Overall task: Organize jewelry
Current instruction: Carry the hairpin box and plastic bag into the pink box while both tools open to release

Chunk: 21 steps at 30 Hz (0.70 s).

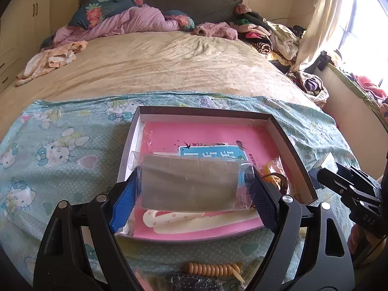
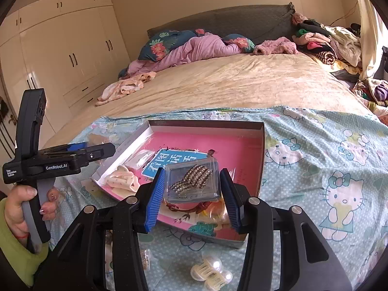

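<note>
A shallow cardboard box (image 1: 288, 143) with a pink book in its bottom lies on the Hello Kitty cloth (image 1: 55, 150). My left gripper (image 1: 192, 189) is shut on a clear plastic packet with a grey card (image 1: 189, 181), held over the box's near part. In the right wrist view my right gripper (image 2: 191, 194) is open over the box (image 2: 208, 124), its blue fingers either side of a clear case with a rhinestone piece (image 2: 191, 179), apart from it. A cream hair clip (image 1: 194, 219) and a red-brown strap (image 2: 189, 207) lie in the box.
An orange spiral hair tie (image 1: 213, 269) and a dark beaded item (image 1: 191, 282) lie on the cloth before the box. A pearl-white claw clip (image 2: 211, 272) lies near the right gripper. The bed (image 1: 157, 60) carries clothes piles at the back and right.
</note>
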Motion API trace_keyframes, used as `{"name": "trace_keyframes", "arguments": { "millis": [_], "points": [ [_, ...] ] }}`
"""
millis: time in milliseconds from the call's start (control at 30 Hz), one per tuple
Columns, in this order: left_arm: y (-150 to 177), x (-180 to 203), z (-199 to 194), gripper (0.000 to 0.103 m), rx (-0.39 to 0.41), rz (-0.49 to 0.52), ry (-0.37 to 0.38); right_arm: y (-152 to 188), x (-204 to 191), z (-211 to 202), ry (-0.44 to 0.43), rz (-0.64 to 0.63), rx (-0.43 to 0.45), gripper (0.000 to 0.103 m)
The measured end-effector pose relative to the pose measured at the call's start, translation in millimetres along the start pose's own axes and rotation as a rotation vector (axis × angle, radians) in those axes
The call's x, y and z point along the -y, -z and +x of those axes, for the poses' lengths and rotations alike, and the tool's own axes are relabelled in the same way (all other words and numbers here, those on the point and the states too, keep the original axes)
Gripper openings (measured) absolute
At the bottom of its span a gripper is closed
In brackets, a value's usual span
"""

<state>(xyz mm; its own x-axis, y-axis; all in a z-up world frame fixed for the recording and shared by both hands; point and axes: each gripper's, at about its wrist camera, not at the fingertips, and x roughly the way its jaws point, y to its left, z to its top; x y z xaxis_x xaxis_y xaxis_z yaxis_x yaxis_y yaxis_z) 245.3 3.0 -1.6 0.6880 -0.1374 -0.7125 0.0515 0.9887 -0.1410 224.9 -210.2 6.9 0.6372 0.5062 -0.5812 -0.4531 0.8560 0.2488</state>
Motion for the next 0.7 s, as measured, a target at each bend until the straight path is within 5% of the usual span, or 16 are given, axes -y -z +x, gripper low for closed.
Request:
{"name": "trace_keyframes", "arguments": {
  "millis": [700],
  "points": [
    [-17, 26, 78, 0.076, -0.097, -0.001, 0.014, -36, 33, 53, 0.086, -0.006, -0.024, 0.044]
  ]
}}
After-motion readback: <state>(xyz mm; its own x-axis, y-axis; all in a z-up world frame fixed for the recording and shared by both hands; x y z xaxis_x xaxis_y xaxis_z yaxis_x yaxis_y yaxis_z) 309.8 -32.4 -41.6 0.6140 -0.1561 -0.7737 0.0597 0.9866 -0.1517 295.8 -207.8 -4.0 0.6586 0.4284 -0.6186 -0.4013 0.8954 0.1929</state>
